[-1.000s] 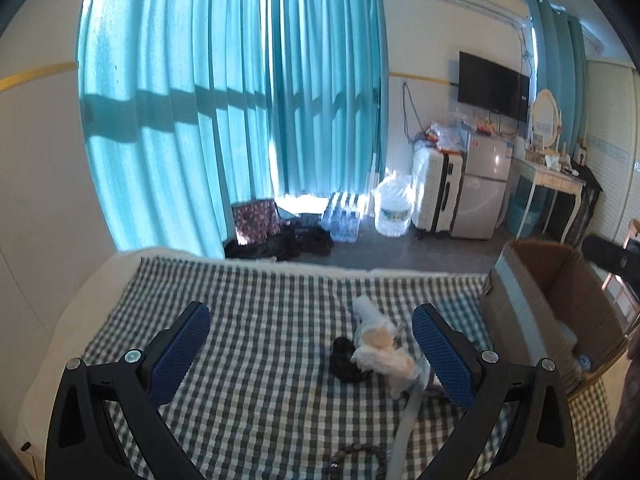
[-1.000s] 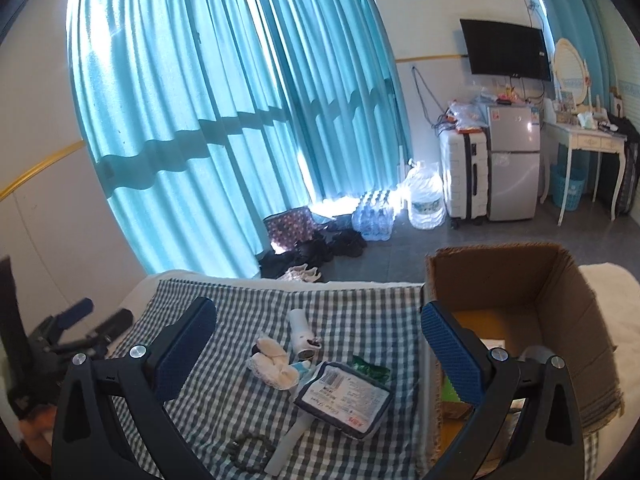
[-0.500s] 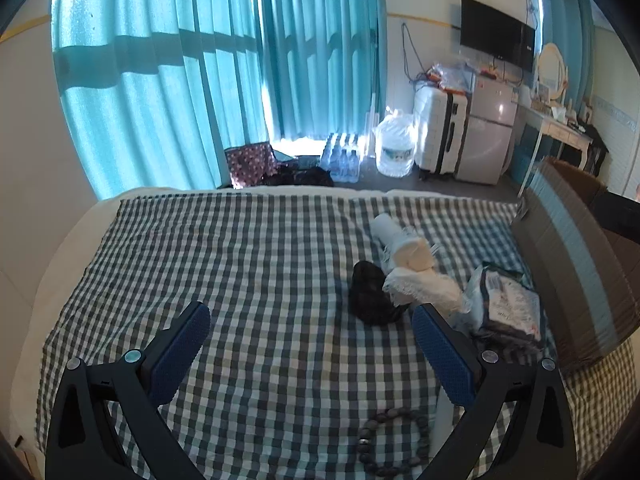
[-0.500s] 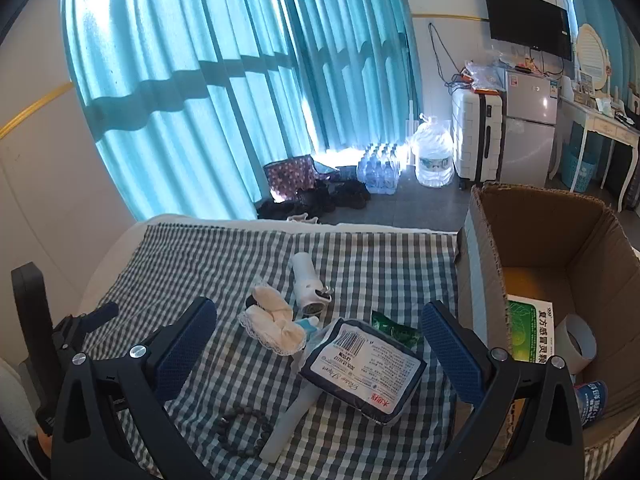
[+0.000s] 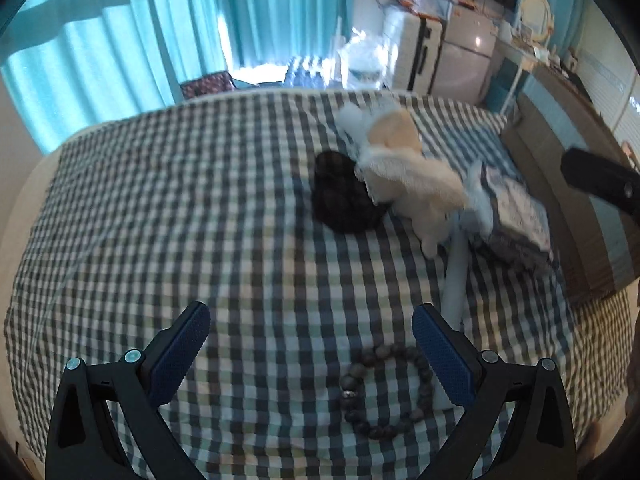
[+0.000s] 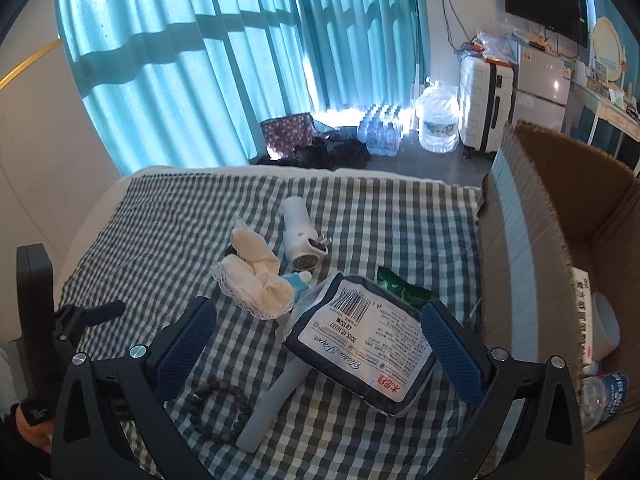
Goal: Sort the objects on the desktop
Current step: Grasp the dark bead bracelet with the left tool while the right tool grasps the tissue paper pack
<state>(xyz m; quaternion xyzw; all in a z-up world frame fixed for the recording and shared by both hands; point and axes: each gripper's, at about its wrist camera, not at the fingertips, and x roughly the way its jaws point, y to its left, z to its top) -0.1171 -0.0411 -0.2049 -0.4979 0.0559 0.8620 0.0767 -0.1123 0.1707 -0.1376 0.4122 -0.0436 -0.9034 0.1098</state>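
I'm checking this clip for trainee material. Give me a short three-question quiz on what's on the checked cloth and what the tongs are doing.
1. True or false: the left tongs are shut on the bead bracelet.
2. Which item lies between the open jaws of the right tongs? A) white bottle B) tissue pack C) green packet
3. Fill in: the cardboard box stands at the ______ edge of the checked cloth, seen from the right wrist.

Key
1. False: both jaws stand apart, empty, above the bracelet.
2. B, the tissue pack; the white bottle and green packet lie beyond it.
3. right
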